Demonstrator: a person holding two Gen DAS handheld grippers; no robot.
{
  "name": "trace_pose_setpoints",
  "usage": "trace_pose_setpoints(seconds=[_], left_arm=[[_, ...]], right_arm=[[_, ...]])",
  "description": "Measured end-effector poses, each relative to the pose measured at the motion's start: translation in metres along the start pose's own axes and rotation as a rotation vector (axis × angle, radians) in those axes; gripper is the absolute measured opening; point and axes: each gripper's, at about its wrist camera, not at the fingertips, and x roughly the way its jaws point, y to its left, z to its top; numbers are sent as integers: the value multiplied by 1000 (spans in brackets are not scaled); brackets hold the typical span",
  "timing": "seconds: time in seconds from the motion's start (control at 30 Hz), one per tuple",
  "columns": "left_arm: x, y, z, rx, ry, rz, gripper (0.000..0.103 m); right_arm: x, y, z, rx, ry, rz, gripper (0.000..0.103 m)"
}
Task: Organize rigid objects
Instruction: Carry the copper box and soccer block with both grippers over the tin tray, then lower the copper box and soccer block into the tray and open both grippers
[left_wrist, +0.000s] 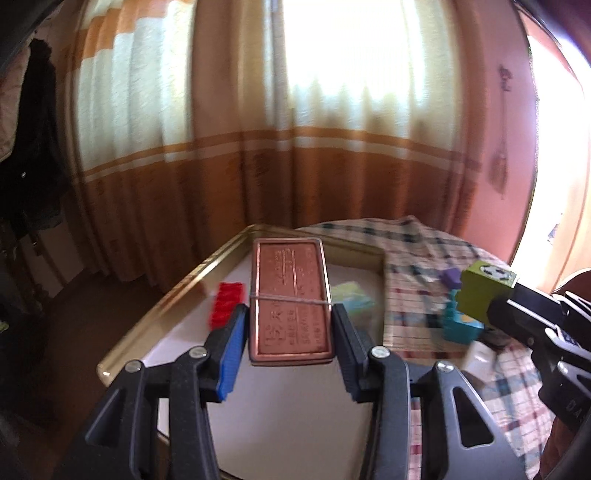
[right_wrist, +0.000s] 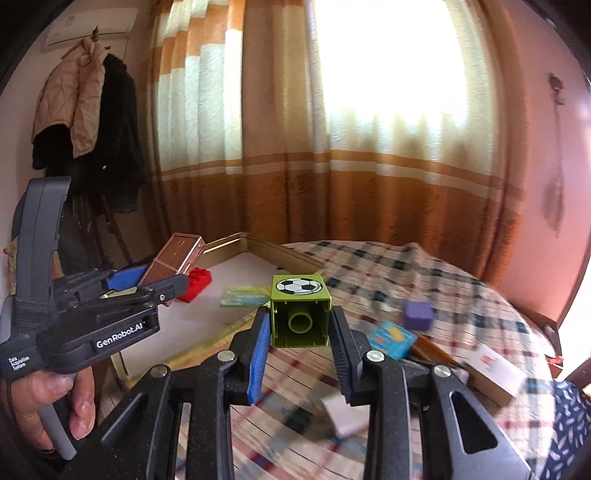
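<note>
**Both grippers loaded above the tray and the checked cloth**

Nearest, the left gripper is clamped on a flat copper-coloured rectangular tin with embossed lettering and a thin band across its middle, held above the white floor of a shallow gold-rimmed tray. The right gripper is closed on a lime-green hollow plastic cube with a football print on top, held over the plaid tablecloth just right of the tray. A hand grasps the left gripper's handle at the near left.

Farther in, a red studded plastic brick lies in the tray's left part and a blurred pale green-and-blue packet in its right. On the cloth to the right are a teal block and a small purple cube. Orange-and-cream curtains hang beyond.
</note>
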Motion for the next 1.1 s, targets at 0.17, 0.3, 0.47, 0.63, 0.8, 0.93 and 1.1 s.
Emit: trace_pose_setpoints(seconds=[0.17, 0.3, 0.47, 0.63, 0.8, 0.93, 1.1], left_arm=[[13, 28, 0, -45, 37, 65, 44], [26, 43, -1, -56, 81, 100, 44], [37, 51, -3, -48, 125, 122, 44], [44, 55, -5, -47, 151, 133, 45], [50, 60, -6, -56, 182, 140, 45], [48, 60, -5, -64, 177, 152, 71], [38, 58, 0, -69, 140, 156, 83]], right_arm=[[32, 18, 14, 9, 40, 61, 34], [56, 32, 21, -9, 66, 75, 34], [79, 53, 20, -39, 99, 95, 34], [88, 70, 15, -75, 119, 117, 34], [82, 64, 12, -41, 121, 113, 34], [70, 53, 10, -9, 111, 102, 42], [57, 37, -2, 24, 127, 80, 54]])
